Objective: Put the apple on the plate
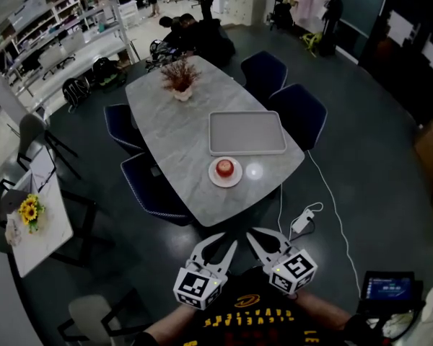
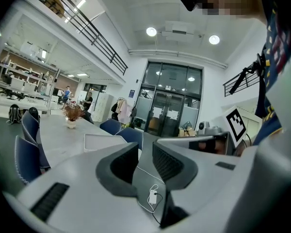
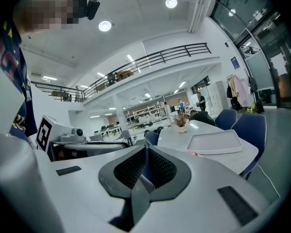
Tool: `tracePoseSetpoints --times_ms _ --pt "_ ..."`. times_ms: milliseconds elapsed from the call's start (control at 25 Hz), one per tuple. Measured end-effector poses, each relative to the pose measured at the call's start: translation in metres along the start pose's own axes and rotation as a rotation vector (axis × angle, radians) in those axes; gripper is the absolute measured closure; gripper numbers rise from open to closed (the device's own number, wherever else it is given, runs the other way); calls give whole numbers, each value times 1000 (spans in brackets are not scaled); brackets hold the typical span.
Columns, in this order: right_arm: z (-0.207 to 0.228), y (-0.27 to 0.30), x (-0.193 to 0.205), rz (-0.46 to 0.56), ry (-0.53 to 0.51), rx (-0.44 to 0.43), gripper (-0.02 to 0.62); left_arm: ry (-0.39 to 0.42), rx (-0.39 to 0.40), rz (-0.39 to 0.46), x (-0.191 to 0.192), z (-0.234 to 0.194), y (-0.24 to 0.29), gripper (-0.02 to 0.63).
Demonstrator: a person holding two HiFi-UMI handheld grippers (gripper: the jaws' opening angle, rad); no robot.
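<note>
A red apple point(image 1: 224, 168) sits on a small white plate point(image 1: 215, 179) near the front end of the grey table point(image 1: 180, 143) in the head view. Both grippers hang well short of the table, over the dark floor in front of the person's body. My left gripper point(image 1: 218, 244) point(image 2: 145, 152) is open, with only floor and a cable showing between its jaws. My right gripper point(image 1: 263, 234) point(image 3: 146, 149) has its jaws closed together with nothing between them. Neither gripper view shows the apple clearly.
An empty grey tray point(image 1: 247, 132) point(image 2: 99, 141) point(image 3: 214, 142) lies just beyond the plate, and a dried-flower pot point(image 1: 180, 78) stands at the far end. Blue chairs point(image 1: 296, 114) ring the table. A white power strip point(image 1: 303, 222) and cable lie on the floor.
</note>
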State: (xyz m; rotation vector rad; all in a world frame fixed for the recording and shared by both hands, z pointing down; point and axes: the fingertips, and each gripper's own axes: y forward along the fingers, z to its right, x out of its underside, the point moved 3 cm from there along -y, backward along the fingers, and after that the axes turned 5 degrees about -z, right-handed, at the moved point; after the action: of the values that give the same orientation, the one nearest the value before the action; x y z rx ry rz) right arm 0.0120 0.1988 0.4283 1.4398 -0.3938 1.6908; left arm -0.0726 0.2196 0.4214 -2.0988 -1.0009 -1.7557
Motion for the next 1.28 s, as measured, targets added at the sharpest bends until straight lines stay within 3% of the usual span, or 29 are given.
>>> tracePoseSetpoints --times_ms 280,560,1040,1160,1280 --pt "18 18 4 -20 33 -42 586 -21 -36 -31 4 -15 16 514" --pt "45 49 -19 -44 29 -119 586 -15 -112 -27 -17 -36 41 514" --pt "131 90 -59 -63 36 -193 586 -29 -223 -18 -49 -70 116 512" --pt "151 97 -68 -67 35 -209 586 -55 -250 -16 -56 -78 133 514" --pt "159 98 -69 -75 32 -214 586 -130 -263 -5 -56 -81 136 514"
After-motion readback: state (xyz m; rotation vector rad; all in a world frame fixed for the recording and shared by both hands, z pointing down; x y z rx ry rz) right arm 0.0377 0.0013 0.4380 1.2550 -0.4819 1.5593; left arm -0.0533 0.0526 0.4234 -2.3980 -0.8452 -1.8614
